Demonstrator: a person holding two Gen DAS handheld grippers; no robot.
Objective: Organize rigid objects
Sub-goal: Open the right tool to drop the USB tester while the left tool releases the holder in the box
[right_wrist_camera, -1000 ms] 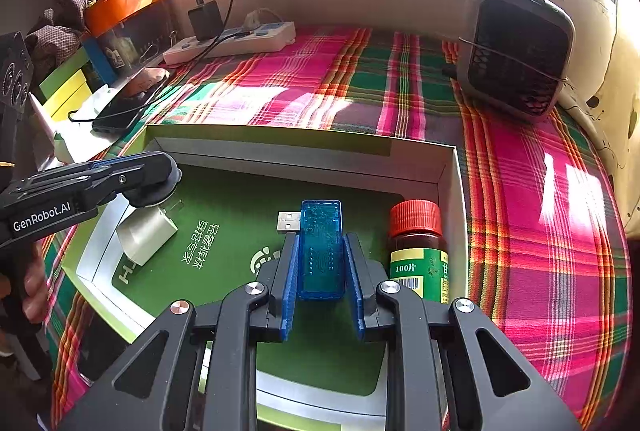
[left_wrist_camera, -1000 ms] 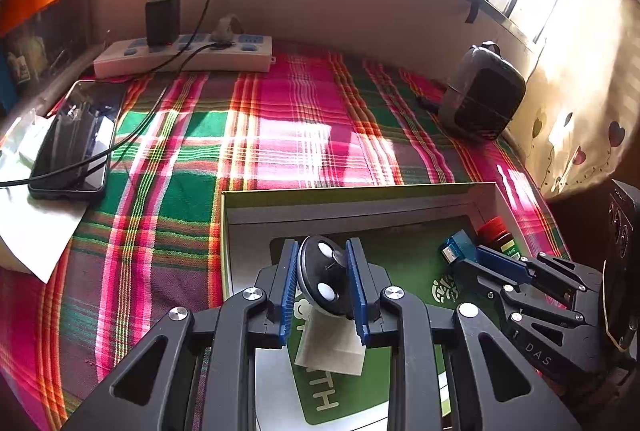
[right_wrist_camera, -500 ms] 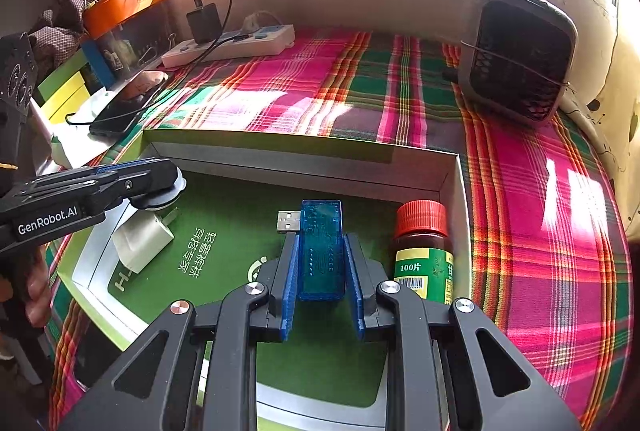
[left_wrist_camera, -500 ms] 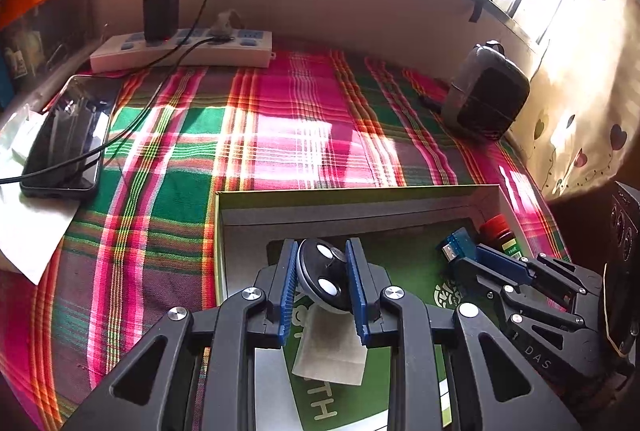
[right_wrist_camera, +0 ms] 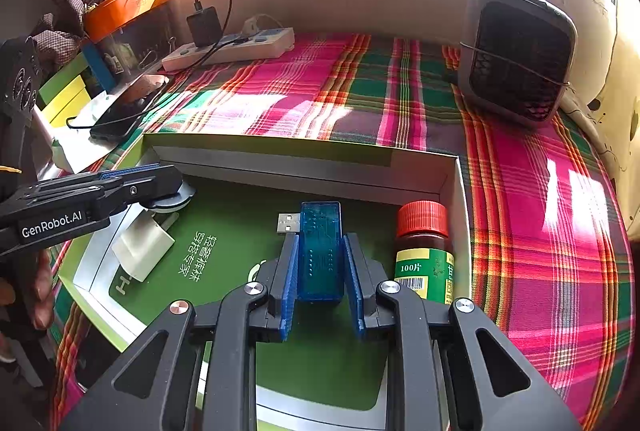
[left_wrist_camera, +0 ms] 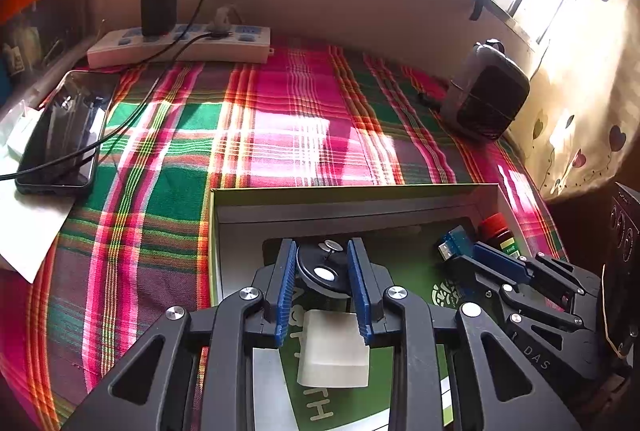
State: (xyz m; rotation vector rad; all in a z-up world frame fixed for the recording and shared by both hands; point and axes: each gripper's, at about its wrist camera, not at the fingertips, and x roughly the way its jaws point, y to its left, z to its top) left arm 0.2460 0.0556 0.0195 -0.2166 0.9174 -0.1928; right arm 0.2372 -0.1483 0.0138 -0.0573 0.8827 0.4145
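The cloth (left_wrist_camera: 280, 119) over the surface is plaid in pink, green, dark purple and orange with thin white and yellow lines. The box (right_wrist_camera: 280, 147) has lime-green outer walls, white inner walls and a dark green floor with white lettering. In it lie a translucent blue USB stick (right_wrist_camera: 320, 251), a brown bottle (right_wrist_camera: 424, 255) with red cap and green-yellow label, a white charger block (left_wrist_camera: 332, 351) and a black disc (left_wrist_camera: 324, 271) with white spots. Both tongs are black with blue pads (right_wrist_camera: 289, 283). At the far edge, the power strip (left_wrist_camera: 180, 45) is white with blue sockets.
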